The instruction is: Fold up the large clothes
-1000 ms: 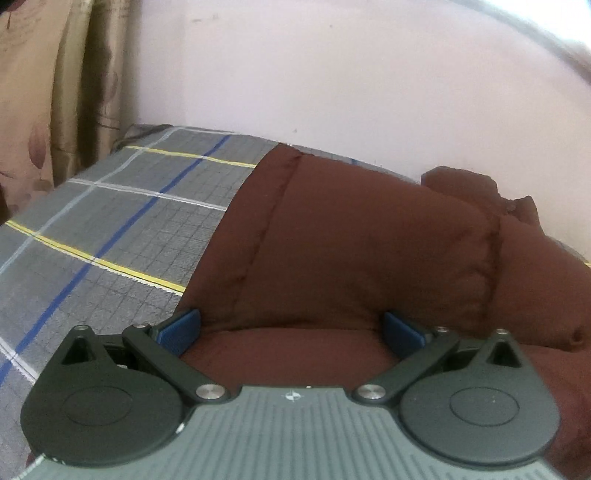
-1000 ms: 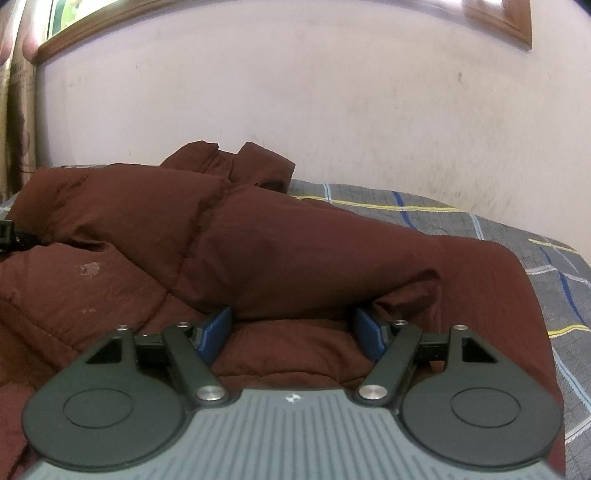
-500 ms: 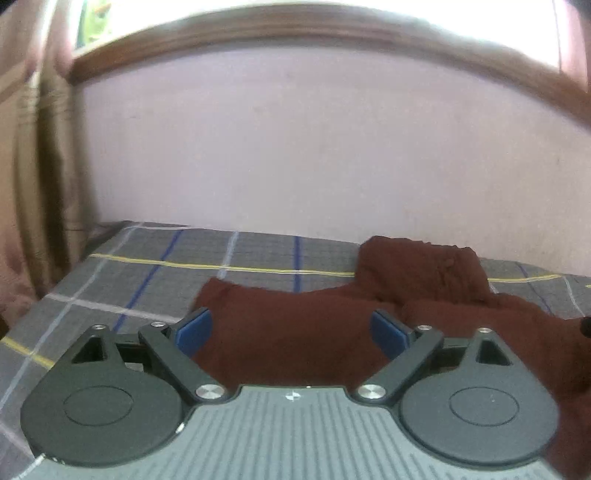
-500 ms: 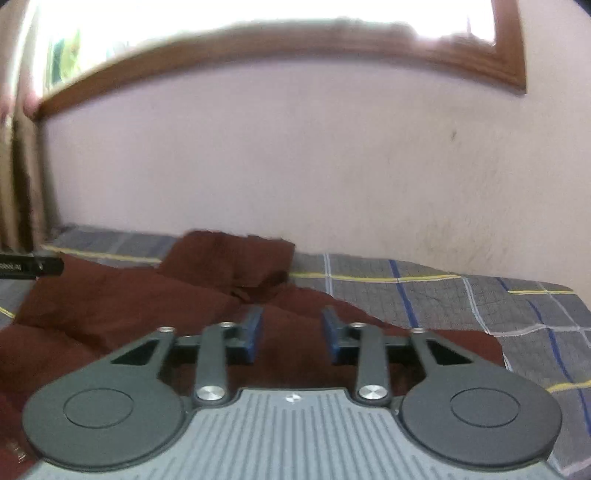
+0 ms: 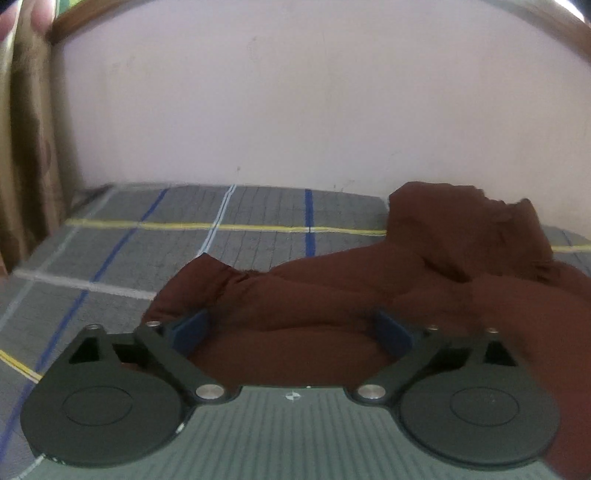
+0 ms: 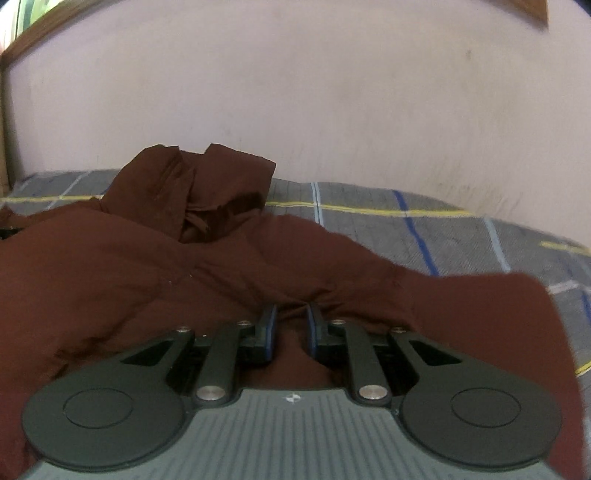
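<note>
1. The left gripper (image 5: 291,325) sits low and level over the bed, pointing toward the pale wall (image 5: 295,110). Its camera looks along the fingers across the bedsheet (image 5: 147,243).
2. Its jaws stand wide apart. The blue pads (image 5: 190,326) sit on either side of a thick roll of the brown jacket (image 5: 332,291), whose cloth fills the gap between them. The pads lie against the cloth at the sides, but I cannot tell whether they press it.
3. The right gripper (image 6: 291,321) is held low as well, aimed at the same wall (image 6: 332,92), with its body tipped slightly down toward the jacket (image 6: 110,266).
4. Its jaws are drawn narrow, and a small bunch of brown cloth is pinched between the blue-edged fingers (image 6: 267,323). Folds of fabric radiate from that pinch.
5. The jacket lies spread on the grey checked bedsheet (image 6: 461,236) with yellow, blue and white lines. Its hood (image 6: 195,188) is heaped toward the wall, behind the body of the jacket.
6. A brownish curtain (image 5: 26,147) hangs at the left edge of the left view, beside a wooden window frame (image 5: 74,18).
</note>
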`<state>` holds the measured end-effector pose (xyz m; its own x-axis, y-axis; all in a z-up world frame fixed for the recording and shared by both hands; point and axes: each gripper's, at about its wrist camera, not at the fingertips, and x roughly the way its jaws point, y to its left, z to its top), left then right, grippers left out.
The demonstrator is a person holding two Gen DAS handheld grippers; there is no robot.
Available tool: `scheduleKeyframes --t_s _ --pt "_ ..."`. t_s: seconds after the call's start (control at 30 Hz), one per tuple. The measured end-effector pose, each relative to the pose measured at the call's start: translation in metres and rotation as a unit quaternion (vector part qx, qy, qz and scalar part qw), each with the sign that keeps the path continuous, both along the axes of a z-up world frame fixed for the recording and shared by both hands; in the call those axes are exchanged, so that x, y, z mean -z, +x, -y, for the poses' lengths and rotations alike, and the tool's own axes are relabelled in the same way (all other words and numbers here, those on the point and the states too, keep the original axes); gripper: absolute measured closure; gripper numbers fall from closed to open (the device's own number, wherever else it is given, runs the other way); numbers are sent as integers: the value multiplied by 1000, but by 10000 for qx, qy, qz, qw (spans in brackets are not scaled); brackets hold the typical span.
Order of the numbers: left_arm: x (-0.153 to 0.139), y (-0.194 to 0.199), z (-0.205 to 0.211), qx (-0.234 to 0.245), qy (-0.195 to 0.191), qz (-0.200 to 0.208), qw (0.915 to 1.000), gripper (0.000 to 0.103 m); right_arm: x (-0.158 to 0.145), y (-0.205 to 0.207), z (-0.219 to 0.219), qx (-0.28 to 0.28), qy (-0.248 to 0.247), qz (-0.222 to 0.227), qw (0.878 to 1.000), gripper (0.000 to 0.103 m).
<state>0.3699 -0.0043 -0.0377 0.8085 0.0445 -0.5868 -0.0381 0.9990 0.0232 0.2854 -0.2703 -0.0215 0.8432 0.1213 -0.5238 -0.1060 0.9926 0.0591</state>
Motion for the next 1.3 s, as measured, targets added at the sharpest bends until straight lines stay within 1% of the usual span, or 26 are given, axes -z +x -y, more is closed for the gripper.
scheduleKeyframes --t_s 0.1,0.17,0.3,0.57,0.67,0.77,0.83,0.87,0.93,0.97,1.0,1.03,1.07,1.1,1.17,1.23,1.3 --pt "6 2 -1 -15 -12 -27 10000 0 3 -4 -2 6 -73 101 9999 89" --pt "8 3 -2 -28 -34 -59 10000 0 3 -4 -1 -9 -41 116 9999 89" --pt "11 6 -3 -12 -90 -118 9999 0 3 -1 5 -42 185 86 9998 89" --pt "11 7 -3 3 -134 -144 9998 0 3 0 4 -26 141 107 9998 88" --pt "9 5 -2 -43 -153 -59 9999 0 3 -1 4 25 154 171 9997 88" --pt "5 -1 -3 -71 -193 64 9998 0 0 -7 1 120 63 338 9993 86" --pt "-7 -12 -3 79 -102 113 9999 1 -7 -23 3 245 58 525 9983 85" --pt "-14 -19 -4 181 -76 132 9997 5 -14 -35 6 275 175 590 9977 84" --pt "-36 -47 -10 469 -150 337 9982 4 -33 -78 18 31 683 831 9942 84" --pt "-47 -64 -13 596 -172 462 9970 0 -41 -105 24 -103 788 981 9920 83" --pt "-56 -81 -17 711 -167 557 9958 0 -49 -134 28 -170 742 1142 9905 82" --pt "-64 -101 -22 819 -161 618 9946 0 -54 -165 34 -224 659 1290 9892 79" --pt "-69 -117 -26 915 -169 622 9937 0 -55 -193 42 -319 626 1364 9882 65" --pt "-72 -134 -31 1008 -171 609 9929 0 -54 -215 50 -398 668 1337 9880 40" --pt "-72 -172 -42 1170 -201 586 9912 0 -46 -262 71 -346 758 1278 9883 15" --pt "-65 -207 -50 1284 -55 487 9905 0 -33 -304 88 7 738 1177 9903 15" --pt "-56 -235 -58 1326 142 328 9905 0 -18 -338 103 324 670 907 9931 16"
